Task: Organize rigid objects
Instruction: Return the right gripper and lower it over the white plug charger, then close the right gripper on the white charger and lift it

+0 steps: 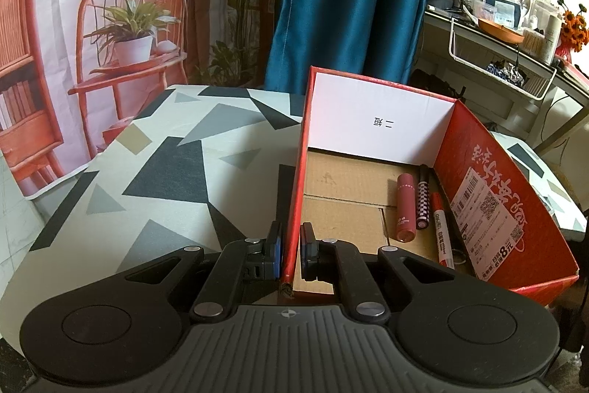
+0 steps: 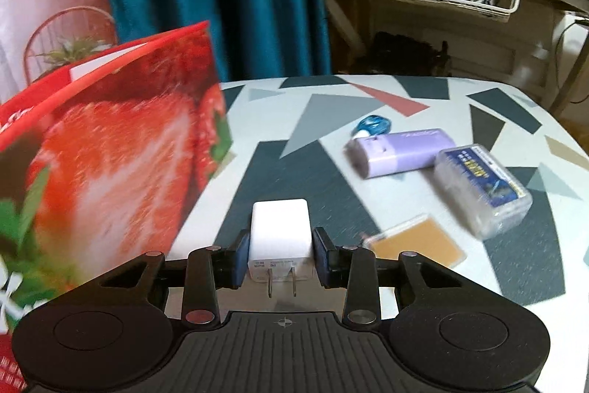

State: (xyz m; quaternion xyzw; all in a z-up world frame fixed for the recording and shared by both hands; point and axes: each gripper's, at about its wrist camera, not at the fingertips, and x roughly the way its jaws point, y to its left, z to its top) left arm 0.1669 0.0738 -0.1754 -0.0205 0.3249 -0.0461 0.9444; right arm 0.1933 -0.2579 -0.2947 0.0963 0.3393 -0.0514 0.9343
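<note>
A: Where is the charger (image 2: 280,231)?
B: Lower centre of the right wrist view, between the blue pads (image 2: 241,258) of the right gripper (image 2: 281,260), prongs toward the camera. The pads sit against its two sides: a grip.

A: And around it?
B: Right of centre on the patterned table (image 2: 405,91) lie a purple case (image 2: 401,151), a clear box (image 2: 482,185) touching it, a tan card (image 2: 418,242) nearer the gripper, and a blue clip (image 2: 375,126) behind the case. The strawberry-printed box (image 2: 110,150) fills the left.

A: The left gripper (image 1: 291,251)?
B: Bottom centre of its view, clamped on the box's (image 1: 298,172) red side wall. Inside, lower right, lie a pink tube (image 1: 406,207), a checkered pen (image 1: 423,197) and a red marker (image 1: 441,231), side by side.
</note>
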